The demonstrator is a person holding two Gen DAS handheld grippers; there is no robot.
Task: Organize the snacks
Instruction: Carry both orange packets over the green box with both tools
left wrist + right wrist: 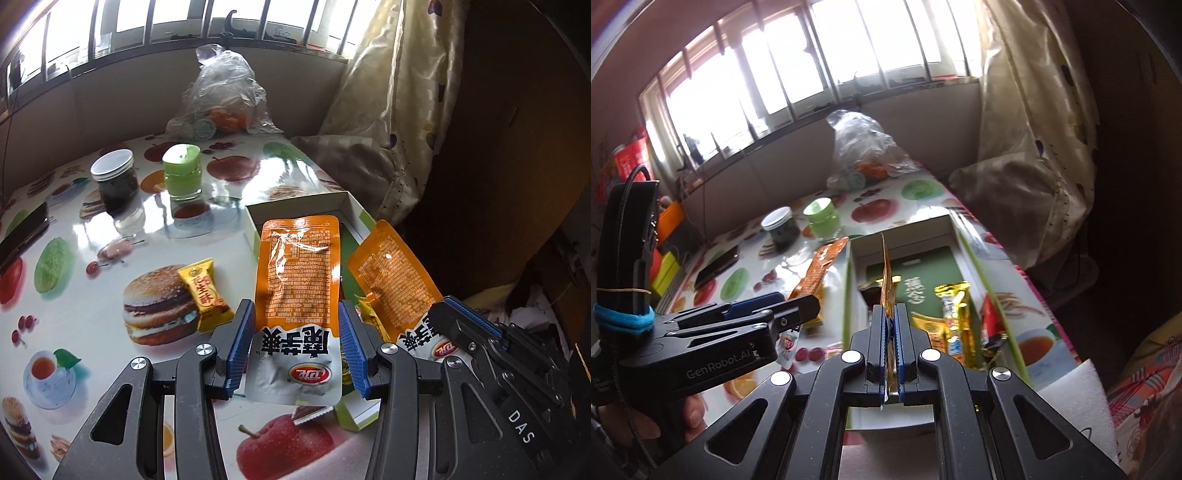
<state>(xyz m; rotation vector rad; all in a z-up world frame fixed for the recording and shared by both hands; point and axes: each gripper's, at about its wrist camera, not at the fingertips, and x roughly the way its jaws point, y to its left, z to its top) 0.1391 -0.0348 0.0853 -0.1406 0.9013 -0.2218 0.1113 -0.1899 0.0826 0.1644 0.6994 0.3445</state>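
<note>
My left gripper is shut on an orange and white snack pouch, held upright above the table beside an open box. My right gripper is shut on a second orange pouch, seen edge-on over the box; it also shows in the left wrist view. The right gripper sits just right of the left one. The box holds a gold snack bar and other wrapped snacks. A yellow wrapped candy lies on the table left of my left gripper.
The fruit-print table carries a dark jar, a green jar, a plastic bag and a phone. A curtain hangs on the right. White foam lies near the box.
</note>
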